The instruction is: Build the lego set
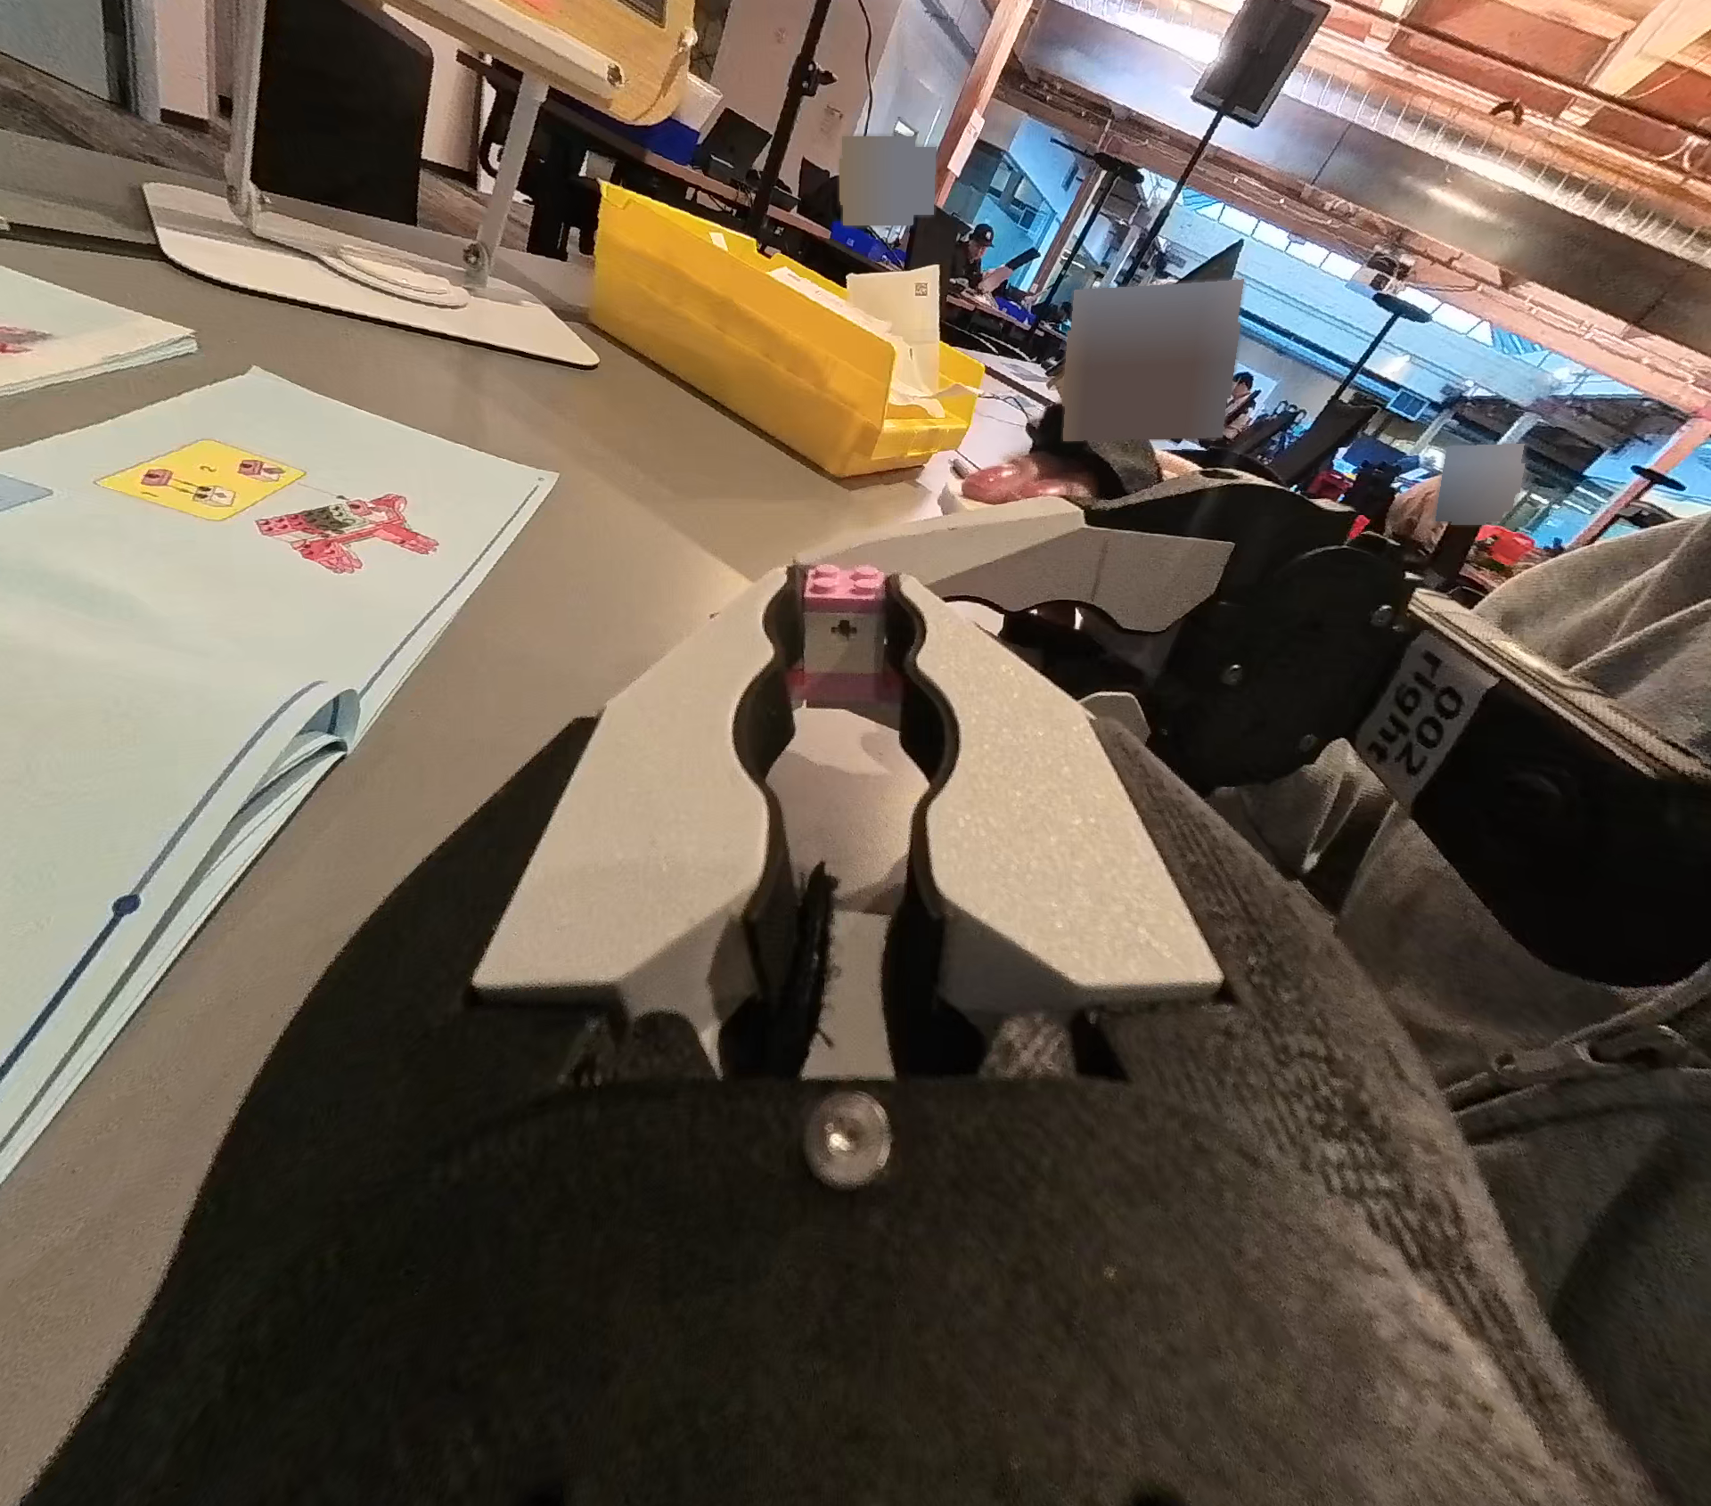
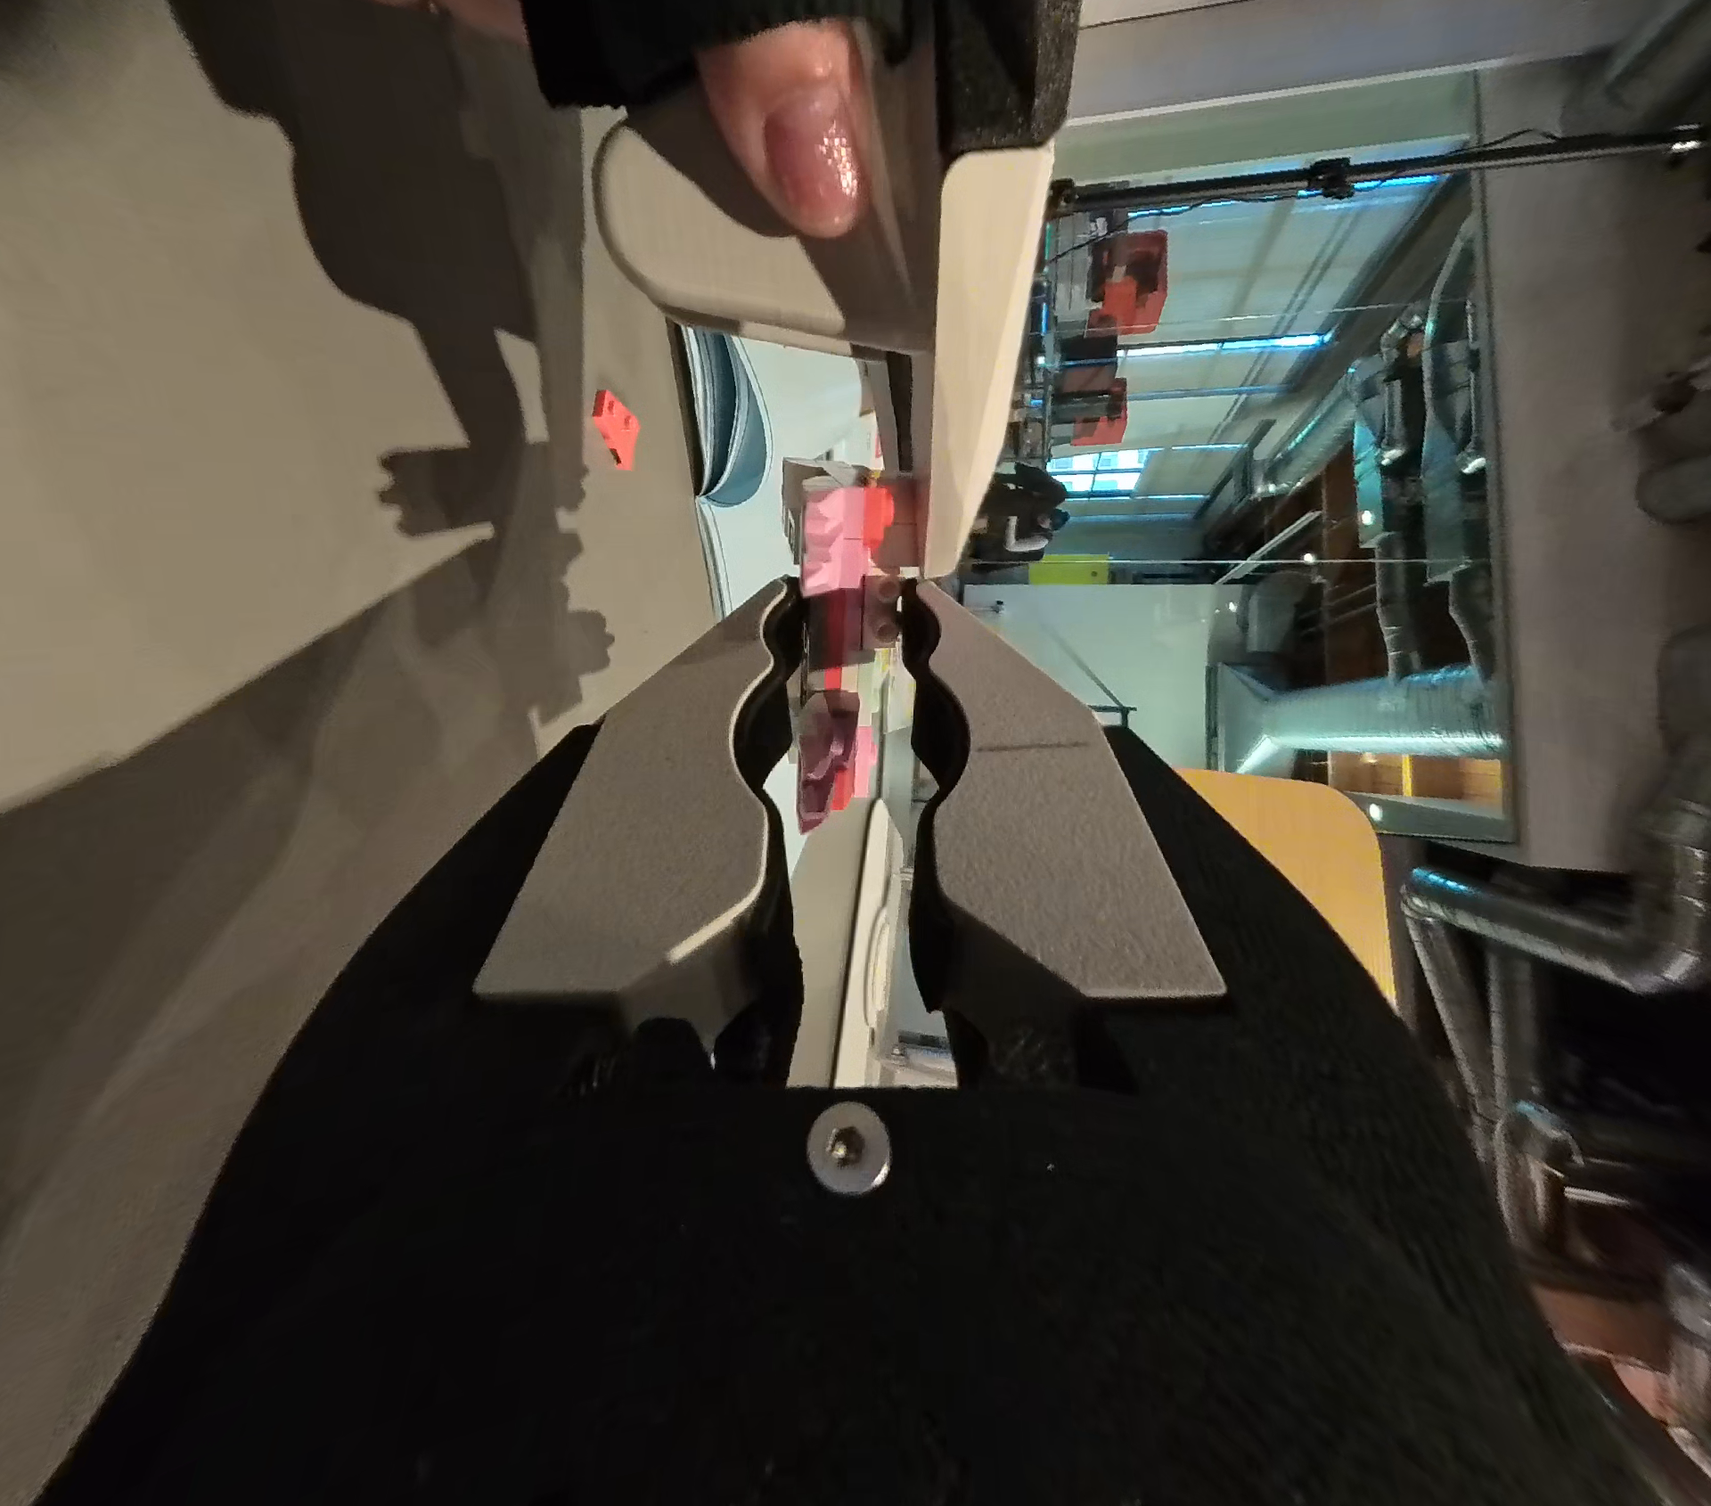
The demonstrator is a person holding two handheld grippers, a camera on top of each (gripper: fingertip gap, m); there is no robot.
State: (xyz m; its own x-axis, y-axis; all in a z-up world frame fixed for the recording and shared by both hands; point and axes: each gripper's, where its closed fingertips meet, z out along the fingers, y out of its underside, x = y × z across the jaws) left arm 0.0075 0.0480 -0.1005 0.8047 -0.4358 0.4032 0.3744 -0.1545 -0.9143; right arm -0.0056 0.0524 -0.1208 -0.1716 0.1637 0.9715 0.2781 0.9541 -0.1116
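My left gripper (image 1: 844, 600) is shut on a small lego stack (image 1: 841, 642), pink on top and bottom with a white block between. My right gripper (image 1: 1065, 550) reaches in from the right, its tip just behind the stack. In the right wrist view, my right gripper (image 2: 852, 596) is shut on a dark red and grey lego assembly (image 2: 847, 633) with studs showing. The left gripper (image 2: 963, 369) comes in from above, a thumb on it. Its pink and red piece (image 2: 838, 526) touches the assembly. How the pieces join is hidden.
An open instruction booklet (image 1: 231, 628) lies on the grey table (image 1: 648, 462) to the left. A yellow bin (image 1: 768, 351) with paper bags and a white stand (image 1: 370, 276) under a wooden board stand behind. One loose red brick (image 2: 614, 427) lies on the table. Both grippers' tips are close together, under 4 cm apart.
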